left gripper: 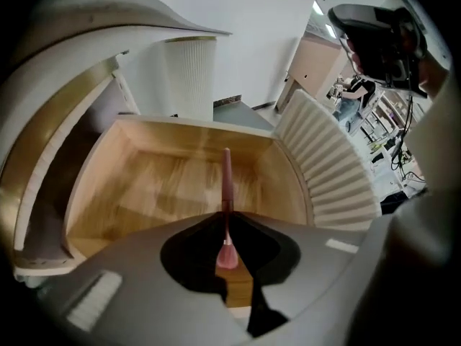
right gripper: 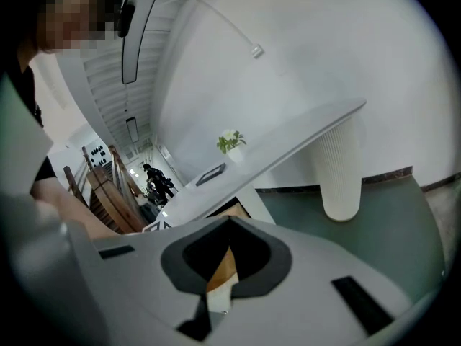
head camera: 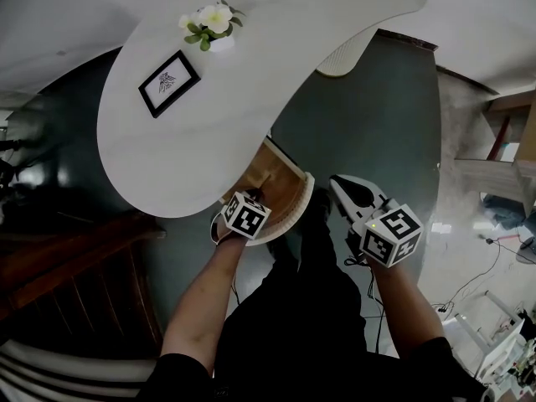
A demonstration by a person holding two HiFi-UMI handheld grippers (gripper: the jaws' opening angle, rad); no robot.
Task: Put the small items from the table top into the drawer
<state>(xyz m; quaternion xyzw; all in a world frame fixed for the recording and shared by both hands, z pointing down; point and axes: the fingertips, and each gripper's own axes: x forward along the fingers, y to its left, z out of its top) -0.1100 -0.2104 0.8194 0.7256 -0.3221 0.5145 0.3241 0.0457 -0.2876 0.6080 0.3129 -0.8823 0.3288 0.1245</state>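
My left gripper (head camera: pixel 255 198) (left gripper: pixel 227 218) is shut on a thin pink brush (left gripper: pixel 226 175), whose handle points forward over the open wooden drawer (head camera: pixel 286 184) (left gripper: pixel 180 182). The drawer is pulled out from under the white curved table (head camera: pixel 251 90), and no other item shows on its floor. Its ribbed white front (left gripper: pixel 328 171) curves along the right. To the right of the drawer, my right gripper (head camera: pixel 342 186) (right gripper: pixel 227 225) hangs over the floor, shut with nothing in it. On the table top stand a small flower pot (head camera: pixel 213 25) (right gripper: pixel 230 142) and a black picture frame (head camera: pixel 168 83) (right gripper: pixel 210 173).
A ribbed white table leg (head camera: pixel 343 54) (left gripper: pixel 189 78) (right gripper: pixel 338 173) stands on the dark green floor behind the drawer. Dark wooden railings (head camera: pixel 71 266) fill the left. Cables (head camera: pixel 496 260) and shelving lie on the pale floor at the right.
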